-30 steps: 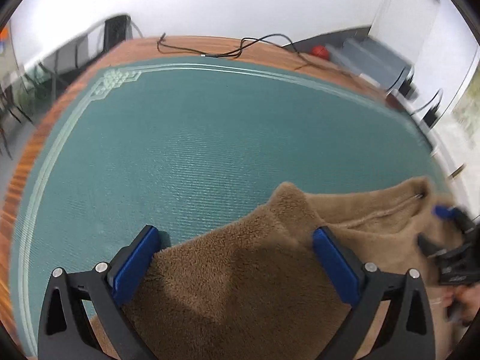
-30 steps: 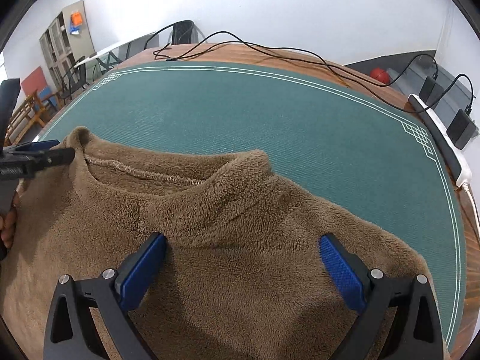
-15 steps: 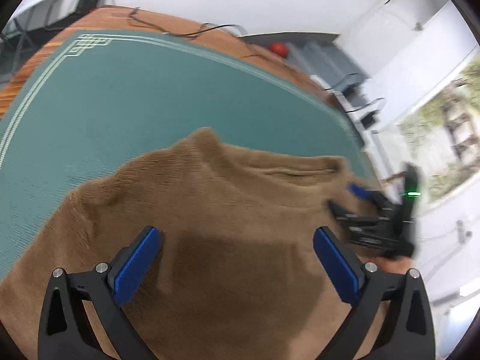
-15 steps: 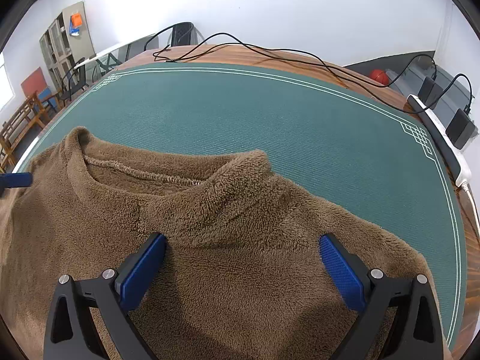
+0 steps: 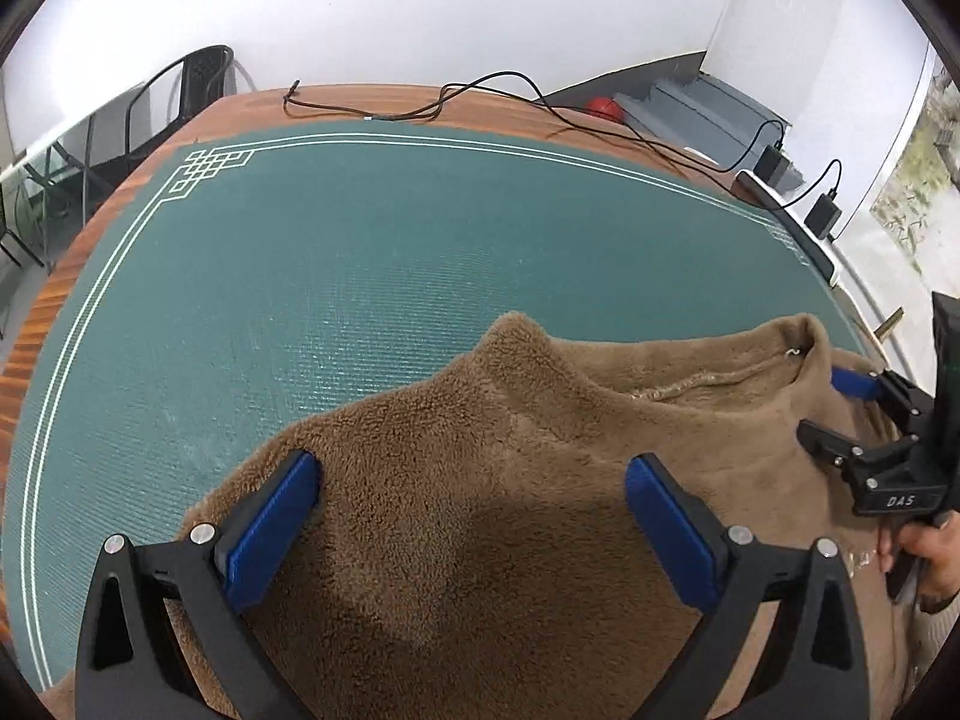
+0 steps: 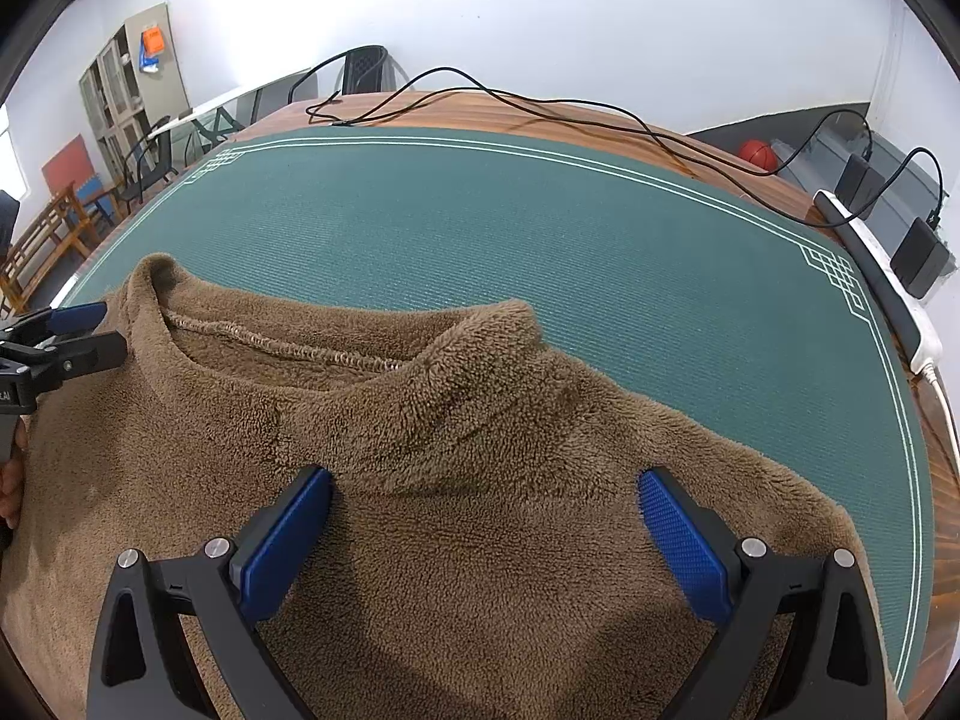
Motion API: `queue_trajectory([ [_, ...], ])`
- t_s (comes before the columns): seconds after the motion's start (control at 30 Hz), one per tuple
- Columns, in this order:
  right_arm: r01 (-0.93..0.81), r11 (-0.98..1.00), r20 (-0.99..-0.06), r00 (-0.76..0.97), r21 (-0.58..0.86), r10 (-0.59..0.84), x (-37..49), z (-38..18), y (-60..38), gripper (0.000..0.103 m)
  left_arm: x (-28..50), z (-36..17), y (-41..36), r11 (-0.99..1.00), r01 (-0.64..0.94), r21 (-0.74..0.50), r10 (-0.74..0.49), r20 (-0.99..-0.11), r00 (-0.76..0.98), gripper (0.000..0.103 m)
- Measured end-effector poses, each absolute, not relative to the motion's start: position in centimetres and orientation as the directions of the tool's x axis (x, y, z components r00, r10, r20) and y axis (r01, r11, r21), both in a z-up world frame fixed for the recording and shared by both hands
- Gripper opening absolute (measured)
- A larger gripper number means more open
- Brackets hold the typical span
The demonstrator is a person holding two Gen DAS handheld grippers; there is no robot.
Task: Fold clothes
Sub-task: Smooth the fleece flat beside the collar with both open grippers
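A brown fleece sweater lies spread on the green mat, its collar pointing away from me. My left gripper hovers open over the sweater's left shoulder, with nothing between its blue pads. My right gripper is open over the right shoulder area just below the collar. Each wrist view also shows the other gripper at its edge: the right gripper beside the collar's right end, and the left gripper beside its left end. The sweater fills the near half of the right wrist view.
The mat covers a wooden table. Black cables run along the far edge. A white power strip with chargers sits at the right edge. Chairs and a cabinet stand beyond the table. A hand holds the right gripper.
The left gripper swung right over the sweater half a second ago and has swung back to face the mat. The right gripper has barely moved. Both stayed open.
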State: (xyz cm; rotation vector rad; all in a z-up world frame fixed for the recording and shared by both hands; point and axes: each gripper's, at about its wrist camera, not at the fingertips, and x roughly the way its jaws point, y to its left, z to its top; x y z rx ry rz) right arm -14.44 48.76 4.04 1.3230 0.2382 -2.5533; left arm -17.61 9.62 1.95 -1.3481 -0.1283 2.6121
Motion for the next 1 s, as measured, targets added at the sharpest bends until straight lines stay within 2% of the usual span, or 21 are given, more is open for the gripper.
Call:
queue_trajectory([
  [0.2,0.256,-0.967,-0.810,-0.565,0.010,-0.158,-12.2,5.6,50.7,0.102,-17.5,1.5,10.7,-0.986,-0.131,-0.099,0.155,-0.820,-0.551,0.102],
  [0.33,0.281,-0.959,-0.811,-0.567,-0.029,-0.141,-8.9,7.1,51.7,0.102,-15.3,3.3,11.2,-0.971,-0.170,-0.166,0.233,-0.805,-0.546,0.102],
  [0.53,0.285,-0.959,-0.828,-0.538,-0.003,-0.157,-5.4,6.9,53.1,0.102,-10.6,4.0,11.5,-0.943,-0.221,-0.248,0.327,-0.811,-0.486,0.102],
  [0.67,0.291,-0.956,-0.855,-0.506,-0.044,-0.115,-4.7,4.8,53.0,0.103,-10.4,2.0,10.3,-0.955,-0.175,-0.241,0.295,-0.835,-0.464,0.102],
  [0.77,0.303,-0.952,-0.846,-0.518,-0.045,-0.125,-4.3,4.6,53.4,0.103,-9.9,2.1,9.9,-0.952,-0.208,-0.225,0.301,-0.814,-0.496,0.102],
  [0.87,0.318,-0.947,-0.841,-0.523,-0.042,-0.138,-4.0,4.5,53.9,0.103,-10.6,1.5,9.4,-0.979,-0.165,-0.119,0.189,-0.827,-0.530,0.102],
  [1.0,0.321,-0.947,-0.830,-0.537,-0.036,-0.150,-3.6,4.4,54.2,0.103,-11.6,1.6,8.8,-0.980,-0.142,-0.140,0.195,-0.823,-0.533,0.102],
])
